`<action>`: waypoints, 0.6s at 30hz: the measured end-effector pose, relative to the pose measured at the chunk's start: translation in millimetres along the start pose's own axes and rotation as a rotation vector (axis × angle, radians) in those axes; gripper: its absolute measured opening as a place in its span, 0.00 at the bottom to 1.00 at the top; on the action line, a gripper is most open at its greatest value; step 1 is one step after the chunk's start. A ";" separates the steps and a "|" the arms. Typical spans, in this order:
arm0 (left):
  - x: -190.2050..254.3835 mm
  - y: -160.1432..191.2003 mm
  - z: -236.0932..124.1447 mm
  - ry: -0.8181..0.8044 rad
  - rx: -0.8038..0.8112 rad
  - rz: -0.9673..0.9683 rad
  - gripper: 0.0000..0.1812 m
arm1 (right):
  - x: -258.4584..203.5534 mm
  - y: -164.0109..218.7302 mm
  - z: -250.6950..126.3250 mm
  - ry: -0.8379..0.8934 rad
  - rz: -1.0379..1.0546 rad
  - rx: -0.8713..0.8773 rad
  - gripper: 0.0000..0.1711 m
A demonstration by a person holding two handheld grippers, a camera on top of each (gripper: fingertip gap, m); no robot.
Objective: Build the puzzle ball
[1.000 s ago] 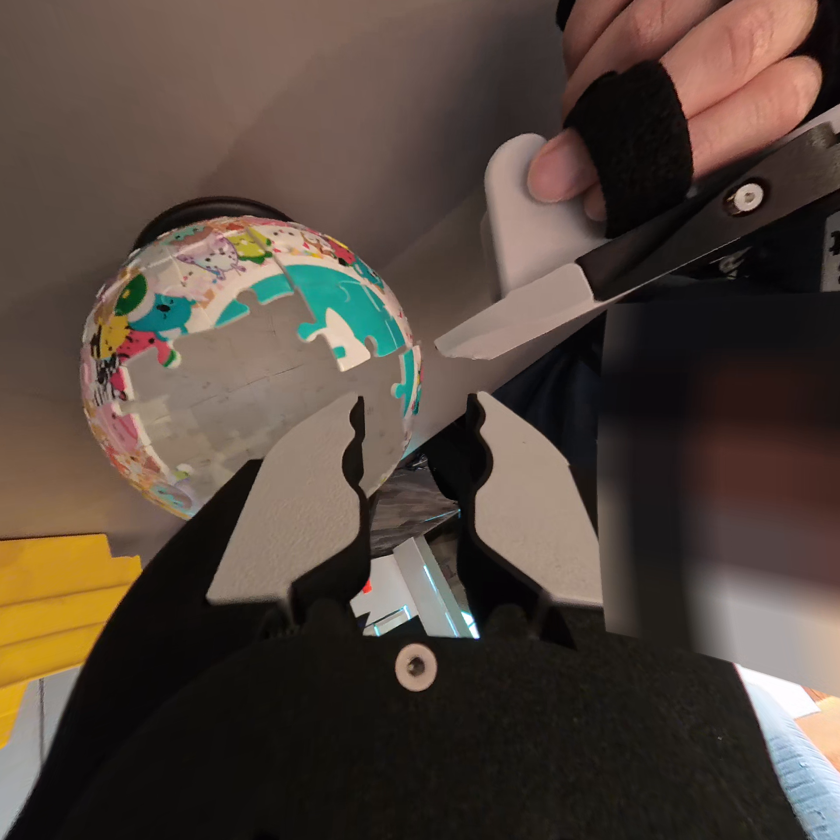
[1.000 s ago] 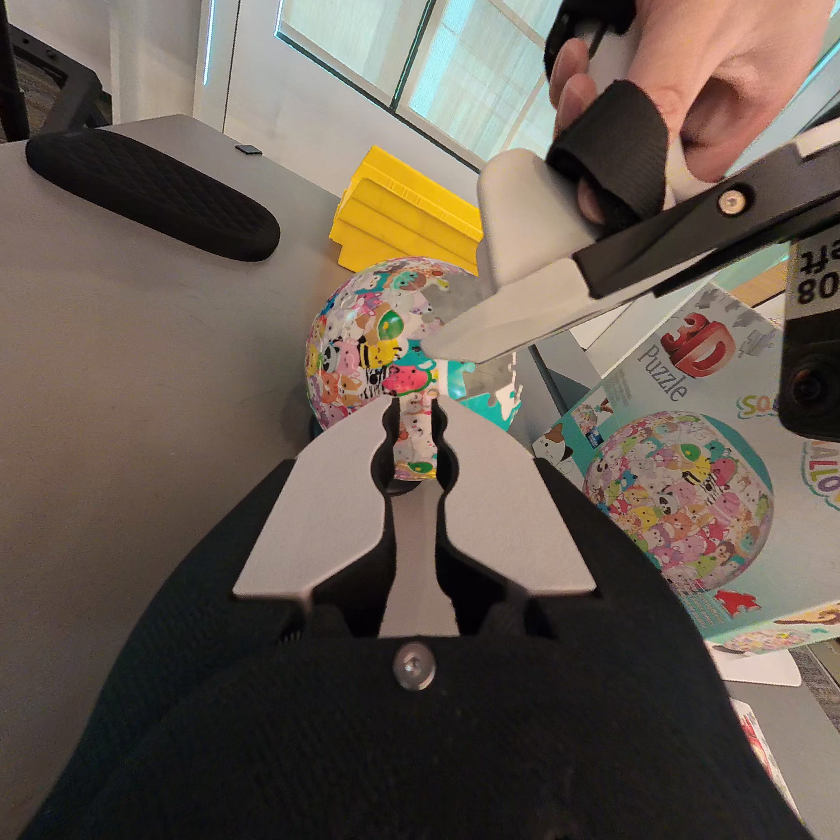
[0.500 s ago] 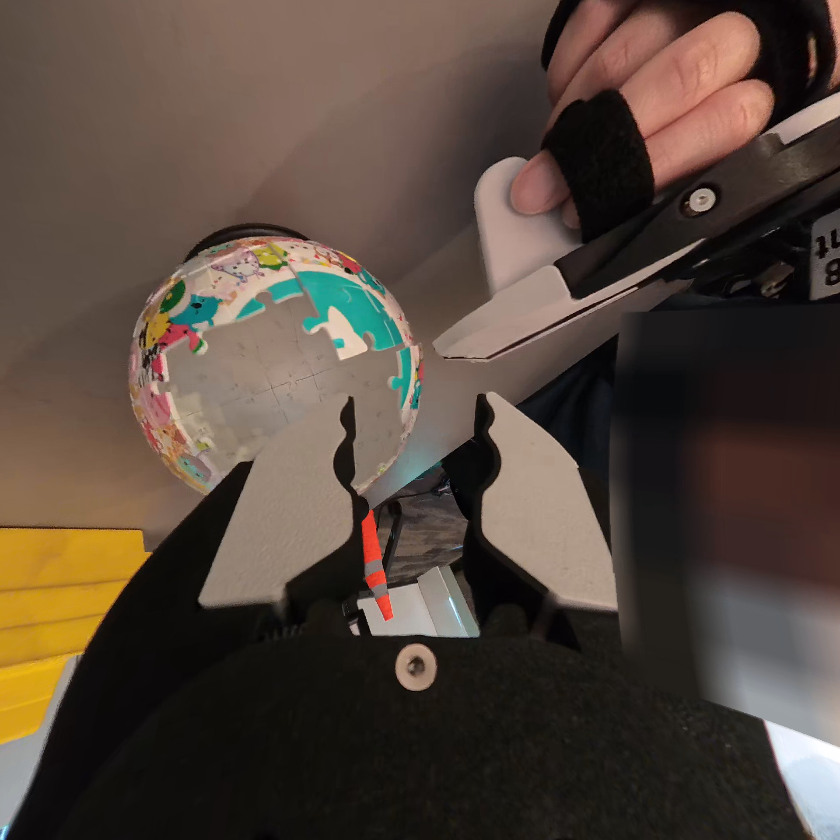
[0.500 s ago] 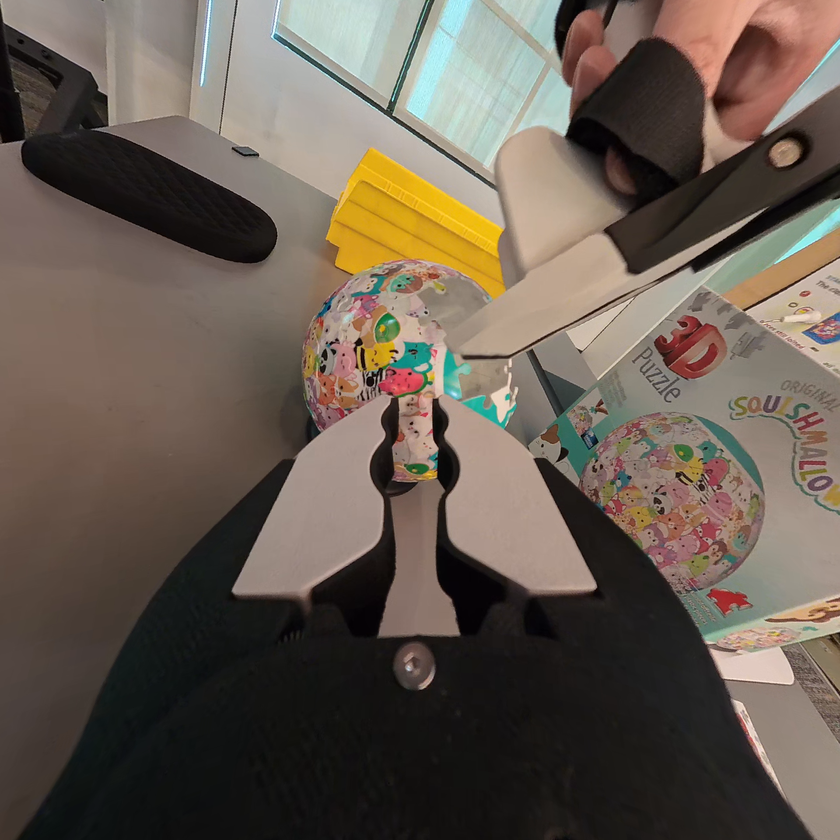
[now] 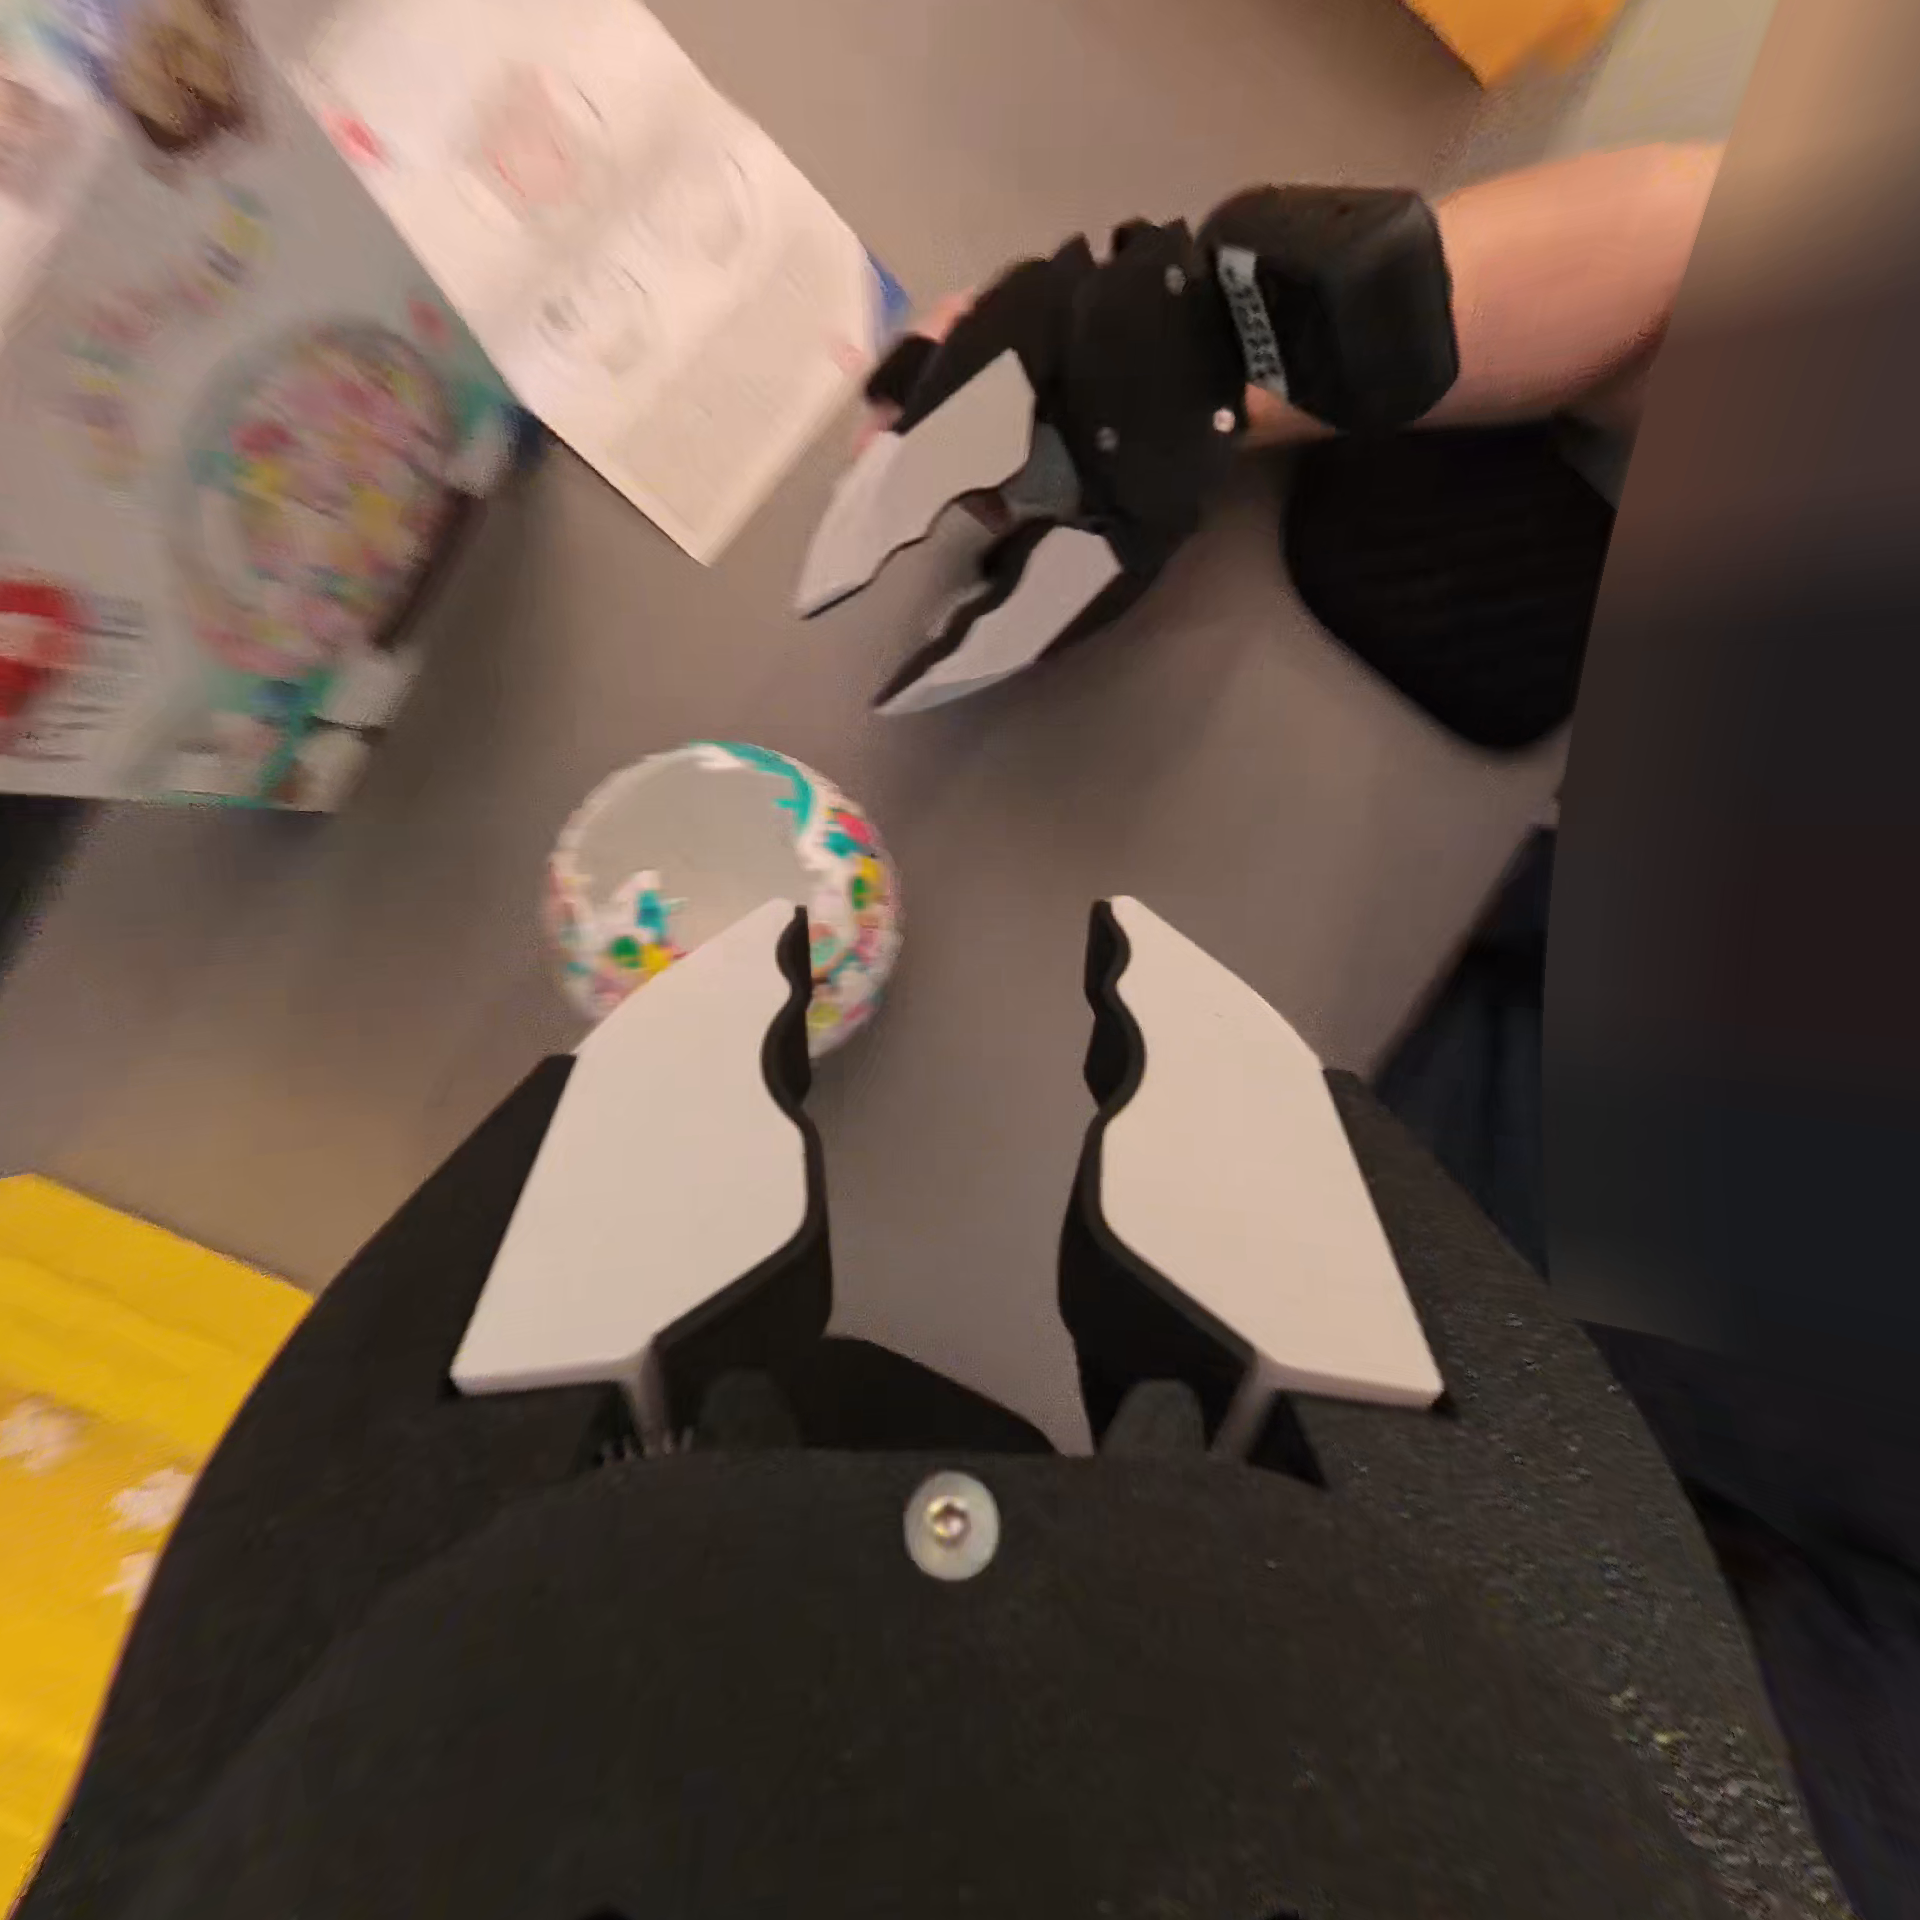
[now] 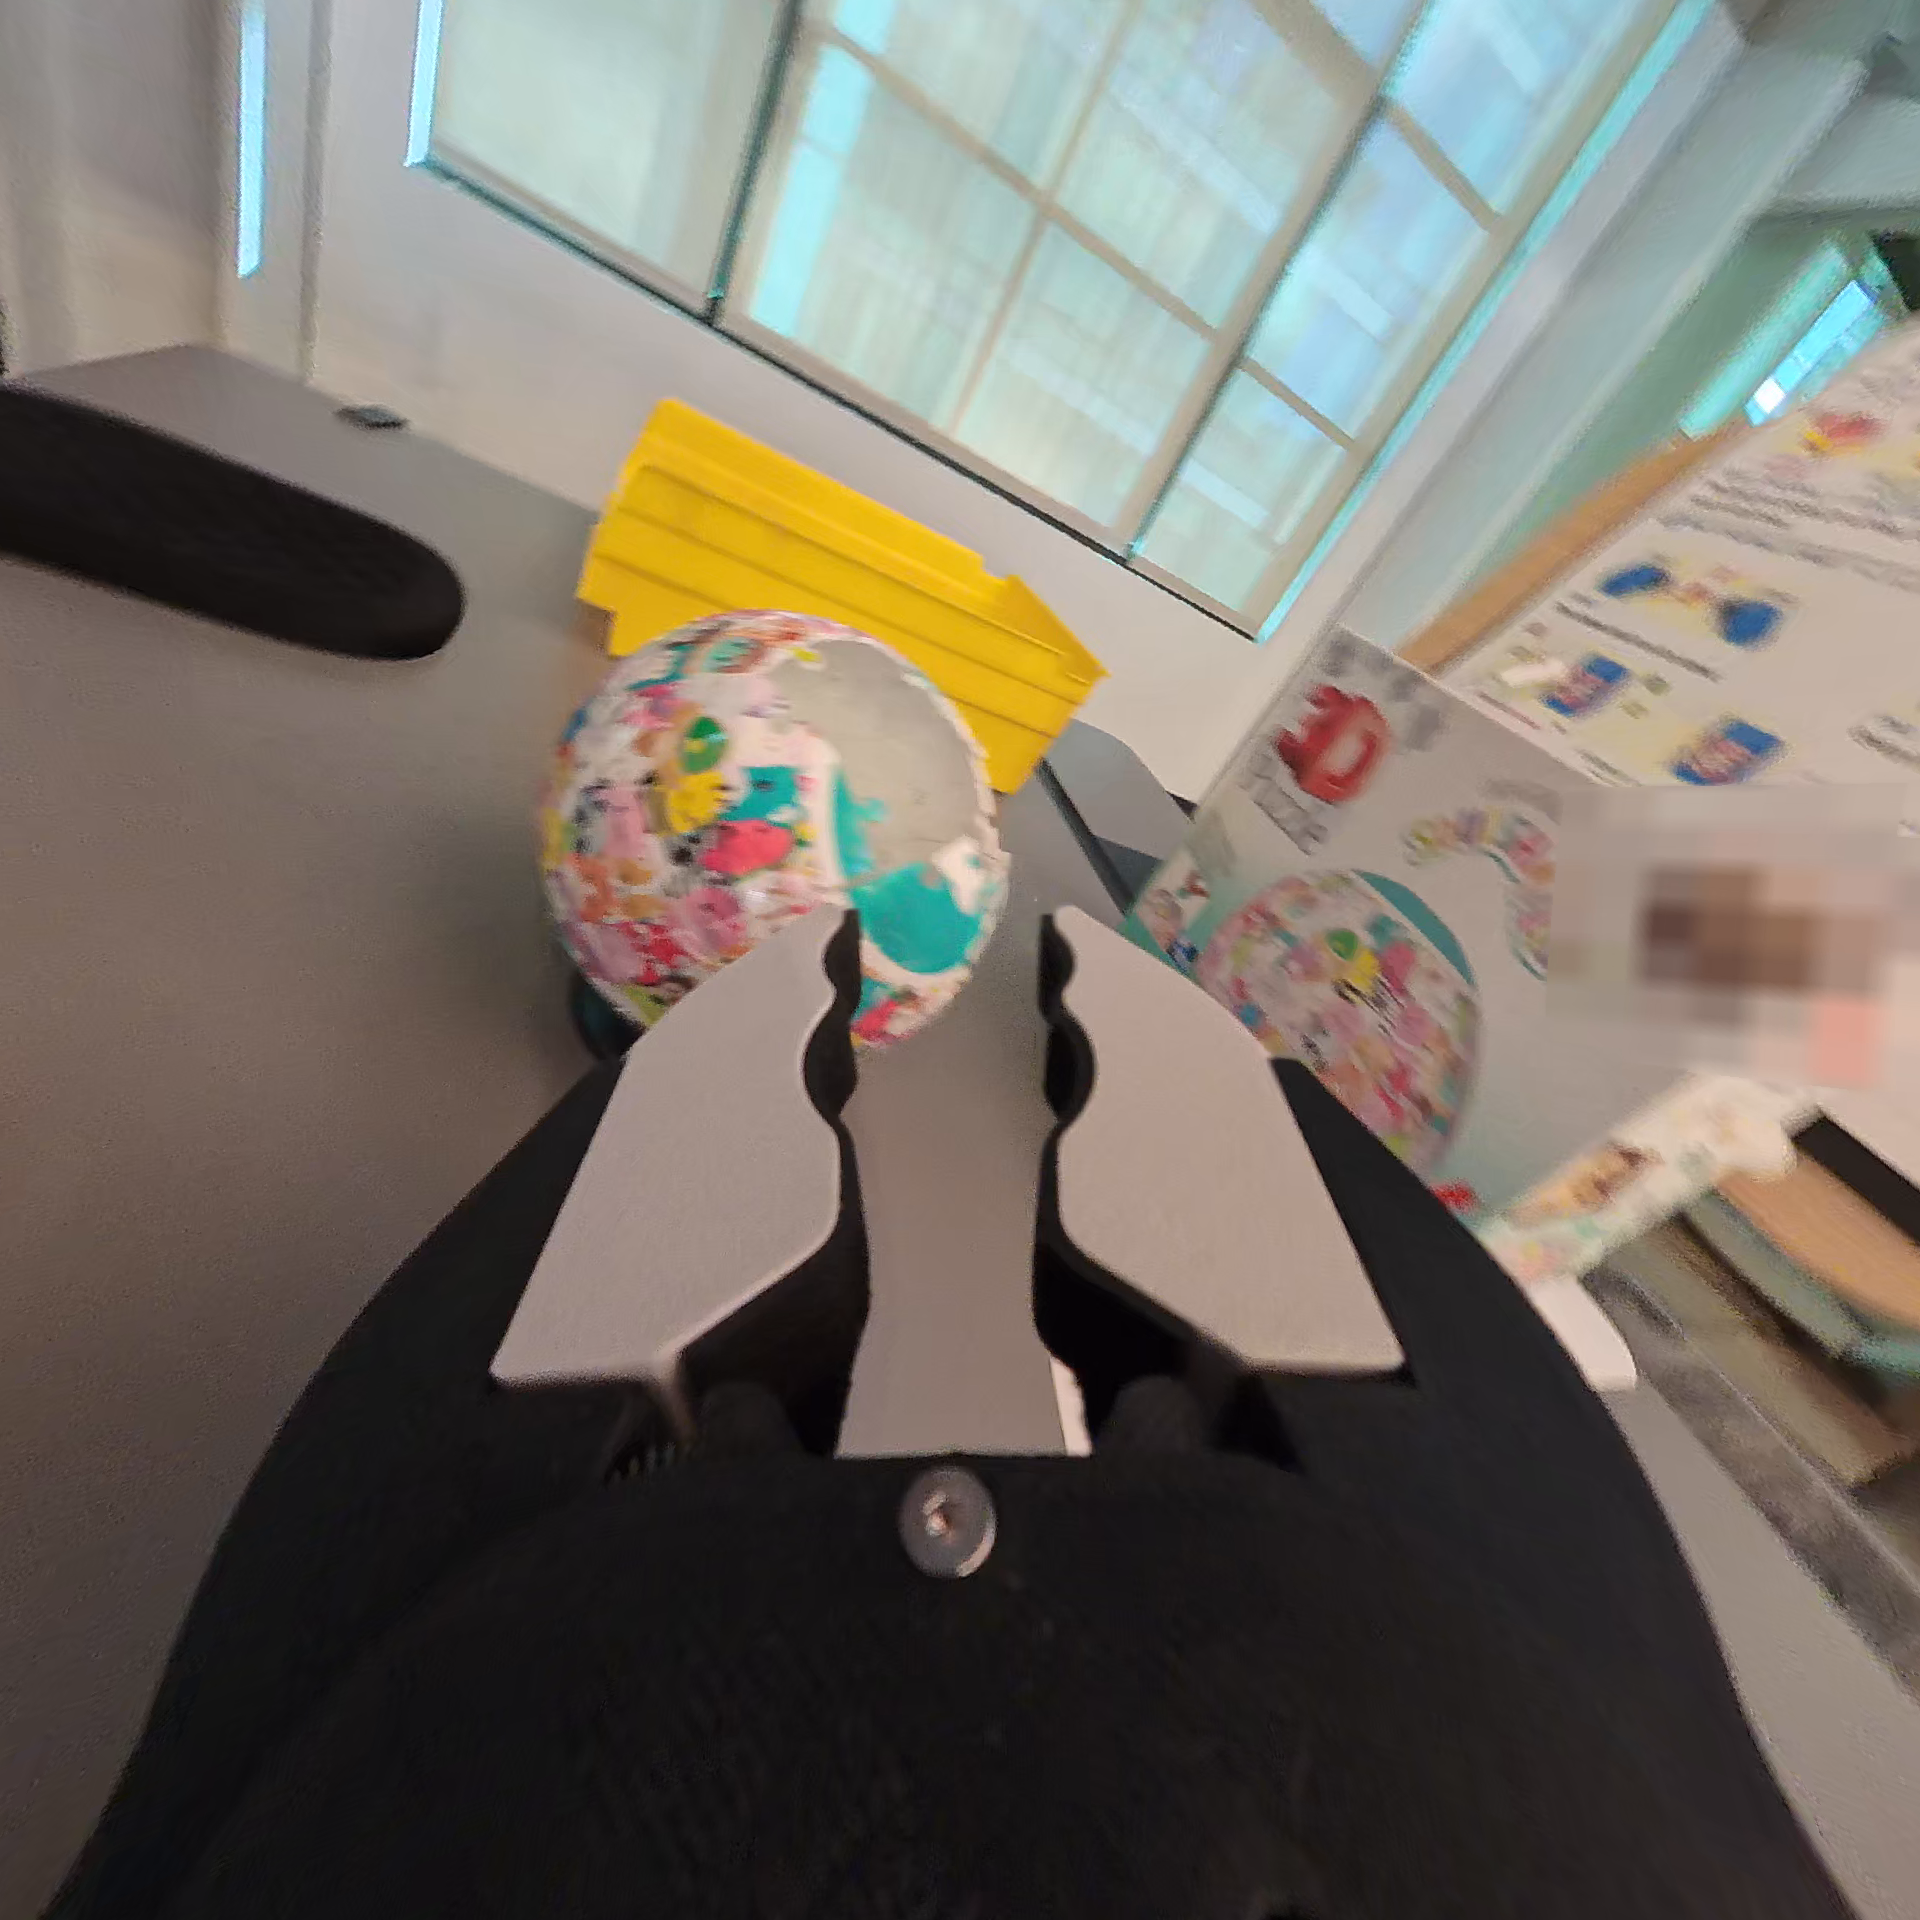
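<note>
The puzzle ball [image 5: 686, 842] stands on the grey table [image 5: 1195, 790], many-coloured, with a large open gap showing its grey inside. My left gripper [image 5: 945, 925] hangs above it, open and empty, its left finger over the ball's near edge. My right gripper [image 5: 847, 657] shows beyond the ball, open and empty, apart from it. In the right wrist view the ball [image 6: 727, 831] sits on a small dark stand [image 6: 592, 1023] just past my open right gripper [image 6: 948, 925]. The left gripper is out of that view.
The puzzle box [image 5: 239, 520] [image 6: 1351, 935] lies next to the ball. A printed sheet [image 5: 623, 260] is held up behind it. Stacked yellow bins [image 6: 831, 582] stand behind the ball, a yellow tray [image 5: 104, 1455] is nearby, and a black pad [image 6: 208, 551] [image 5: 1455, 582] lies on the table. The grippers' ends are close to 15 cm from one another.
My left gripper has lifted away from the ball, opened wider, and looks down on it. My right gripper has opened; the colourful bit between its tips is gone.
</note>
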State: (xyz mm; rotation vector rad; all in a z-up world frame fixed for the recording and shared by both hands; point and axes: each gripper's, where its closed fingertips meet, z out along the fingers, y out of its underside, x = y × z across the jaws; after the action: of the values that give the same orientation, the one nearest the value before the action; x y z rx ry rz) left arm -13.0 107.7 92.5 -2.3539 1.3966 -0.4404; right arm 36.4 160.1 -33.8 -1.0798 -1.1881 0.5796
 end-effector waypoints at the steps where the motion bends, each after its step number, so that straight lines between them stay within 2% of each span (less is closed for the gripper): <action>1: -3.8 7.2 -13.2 -0.092 0.101 0.022 0.28 | 7.1 1.0 -3.2 0.019 0.030 -0.001 0.23; 5: -7.9 57.2 -55.0 -0.380 0.515 0.065 0.27 | 38.5 -5.7 -19.6 0.064 0.176 0.032 0.40; 8: -6.5 103.0 -67.2 -0.551 0.794 0.113 0.26 | 57.5 -21.3 -31.6 0.070 0.255 0.080 0.49; 10: -12.4 128.1 -61.7 -0.585 0.861 0.081 0.25 | 62.9 -31.5 -36.6 0.056 0.330 0.090 0.48; 11: -17.2 137.7 -55.8 -0.565 0.866 0.036 0.30 | 64.2 -35.2 -38.1 0.053 0.362 0.090 0.46; 14: -22.3 143.8 -43.1 -0.433 0.926 0.034 0.39 | 51.9 -51.8 -39.5 -0.025 0.363 0.115 0.26; 17: -34.6 135.7 -32.6 -0.269 0.954 0.033 0.39 | 47.3 -55.8 -28.0 -0.004 0.218 0.043 0.22; 18: -37.8 130.9 -26.7 -0.185 0.950 0.018 0.42 | 43.2 -56.7 -19.6 -0.025 0.141 0.003 0.22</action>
State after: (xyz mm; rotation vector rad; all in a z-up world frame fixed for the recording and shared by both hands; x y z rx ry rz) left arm -142.9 79.2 52.8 -1.5472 0.8332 -0.6716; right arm 59.2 165.7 36.2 -1.1633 -1.1384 0.7054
